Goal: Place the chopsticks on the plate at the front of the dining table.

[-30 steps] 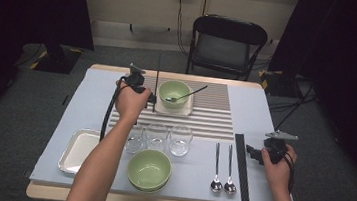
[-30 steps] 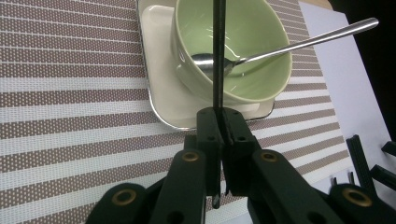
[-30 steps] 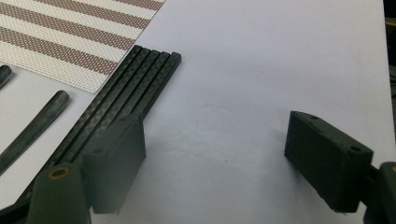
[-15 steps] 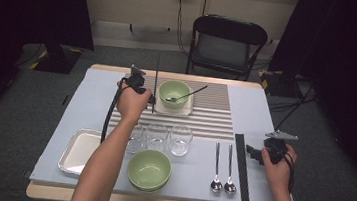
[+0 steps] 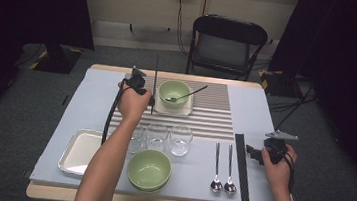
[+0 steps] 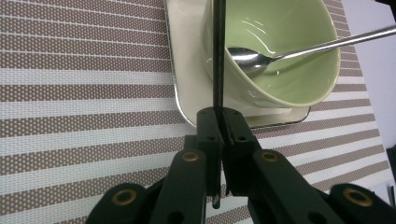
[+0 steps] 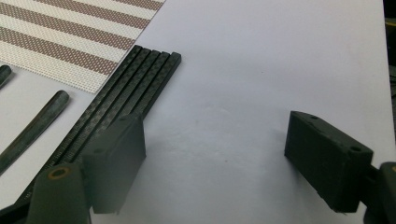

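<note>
Over striped placemat [image 5: 215,115], outstretched left claw [image 6: 219,122] clamping chopstick [image 6: 218,56]

Three glasses [image 5: 162,137] were seen at centre frame, a metal tray [image 5: 76,151] at lower left, a folding chair [image 5: 226,46] at top.

Green bowl [image 6: 275,56] just beside chopstick [image 6: 218,60]

High view: above the near table [image 5: 92,86] edge, facing forward and down
Left gripper view: close over the striped mat [image 6: 84,88], also seen from above
Right gripper view: close, low over the black sticks [image 7: 126,88]
</note>
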